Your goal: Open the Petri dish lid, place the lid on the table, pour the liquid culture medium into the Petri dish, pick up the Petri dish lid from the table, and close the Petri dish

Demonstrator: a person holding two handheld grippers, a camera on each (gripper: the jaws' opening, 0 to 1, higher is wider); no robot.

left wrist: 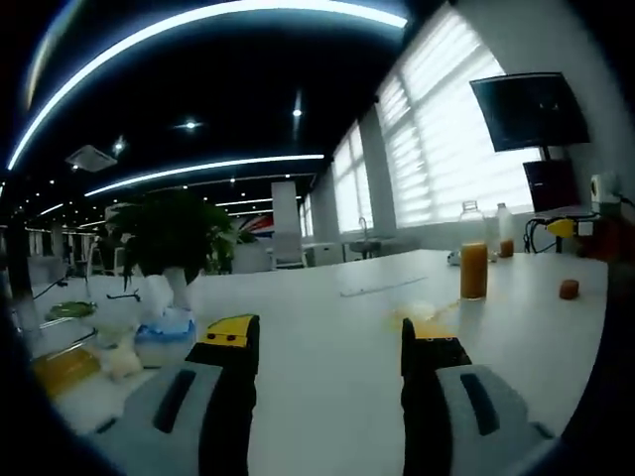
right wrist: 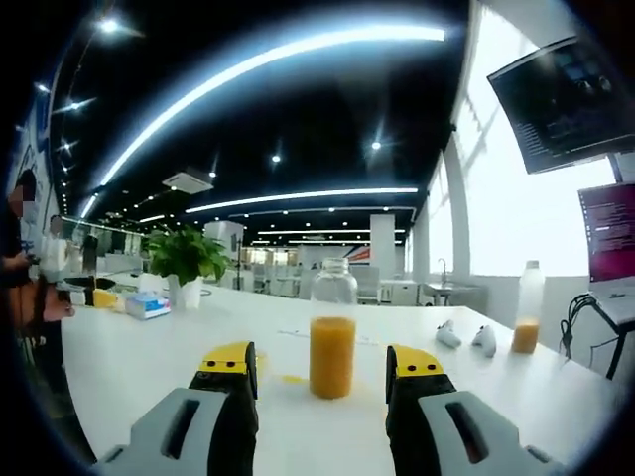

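While level above the table (left wrist: 327,327), left gripper (left wrist: 327,342) and right gripper (right wrist: 319,362) jaws spread, empty.

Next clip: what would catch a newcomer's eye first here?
In the right gripper view, a clear bottle partly filled with orange liquid stands on the white table, ahead of the open right gripper. In the left gripper view, the same bottle stands off to the right of the open left gripper, with a leafy potted plant at the left.
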